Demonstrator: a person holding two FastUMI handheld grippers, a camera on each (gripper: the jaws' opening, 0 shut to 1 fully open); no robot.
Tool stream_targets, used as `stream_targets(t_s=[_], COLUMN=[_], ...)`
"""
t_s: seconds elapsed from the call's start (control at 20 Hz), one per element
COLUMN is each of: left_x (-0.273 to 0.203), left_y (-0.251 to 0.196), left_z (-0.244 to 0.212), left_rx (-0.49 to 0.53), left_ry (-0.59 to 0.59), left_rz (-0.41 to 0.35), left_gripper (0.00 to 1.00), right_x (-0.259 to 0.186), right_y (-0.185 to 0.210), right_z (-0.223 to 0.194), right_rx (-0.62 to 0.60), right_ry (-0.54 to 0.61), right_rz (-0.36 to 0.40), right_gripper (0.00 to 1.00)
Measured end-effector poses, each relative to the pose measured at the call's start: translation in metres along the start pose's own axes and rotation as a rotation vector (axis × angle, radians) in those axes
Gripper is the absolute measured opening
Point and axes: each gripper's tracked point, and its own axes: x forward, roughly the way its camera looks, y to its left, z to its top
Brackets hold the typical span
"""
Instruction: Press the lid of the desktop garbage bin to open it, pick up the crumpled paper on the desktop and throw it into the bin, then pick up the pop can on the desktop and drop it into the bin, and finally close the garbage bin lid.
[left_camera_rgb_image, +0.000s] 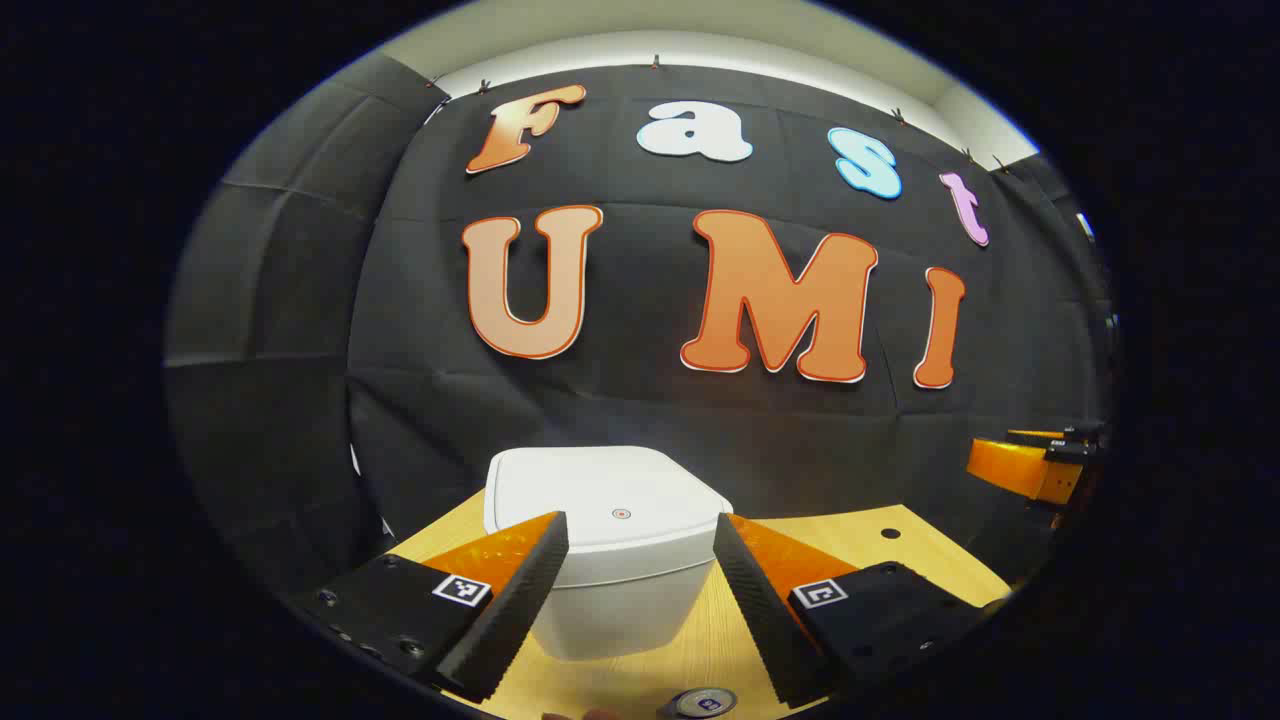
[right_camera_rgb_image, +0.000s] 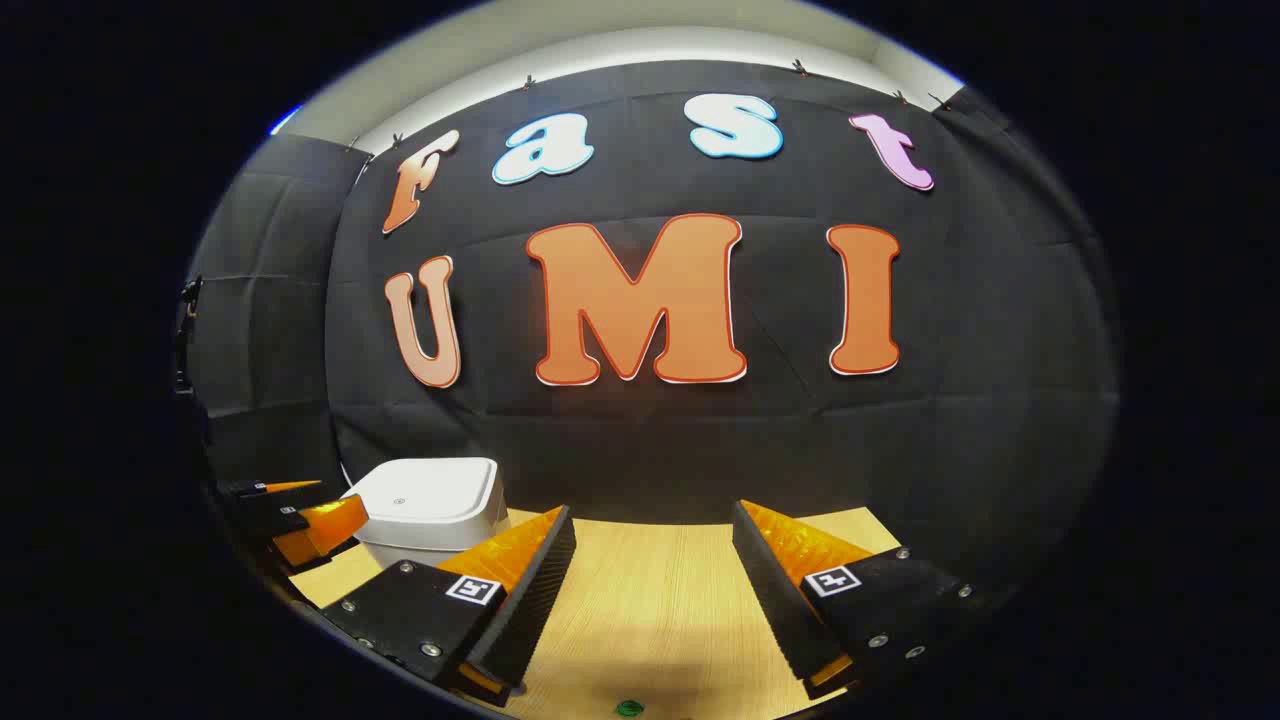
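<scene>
A white desktop garbage bin (left_camera_rgb_image: 612, 545) with its lid down stands on the wooden table, straight ahead of my left gripper (left_camera_rgb_image: 640, 535). That gripper is open, held a little short of the bin with nothing between its fingers. The top of a pop can (left_camera_rgb_image: 705, 702) peeks in at the bottom edge of the left gripper view. In the right gripper view the same bin (right_camera_rgb_image: 430, 510) sits at the far left, with the left gripper (right_camera_rgb_image: 300, 520) beside it. My right gripper (right_camera_rgb_image: 655, 530) is open over bare table.
The light wooden table (right_camera_rgb_image: 650, 590) ends at the black cloth wall close behind the bin. A small green thing (right_camera_rgb_image: 630, 708) lies at the table's near edge. The right gripper (left_camera_rgb_image: 1035, 465) shows at the far right in the left gripper view.
</scene>
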Motion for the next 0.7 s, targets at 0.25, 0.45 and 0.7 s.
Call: stream_targets(t_s=[0.25, 0.45, 0.7], left_x=[0.007, 0.011, 0.003], left_y=[-0.002, 0.001, 0.018], left_z=[0.013, 0.037, 0.037], left_rx=[0.065, 0.144, 0.072], left_ry=[-0.009, -0.065, -0.073], left_rz=[-0.050, -0.124, -0.124], left_gripper=[0.93, 0.94, 0.93], right_x=[-0.005, -0.019, -0.021], right_y=[-0.013, -0.018, -0.012], right_z=[0.001, 0.003, 0.003], right_rx=[-0.016, -0.040, -0.035], right_ry=[-0.006, -0.035, -0.037], right_rz=[-0.081, -0.164, -0.163], right_gripper=[0.94, 0.94, 0.94])
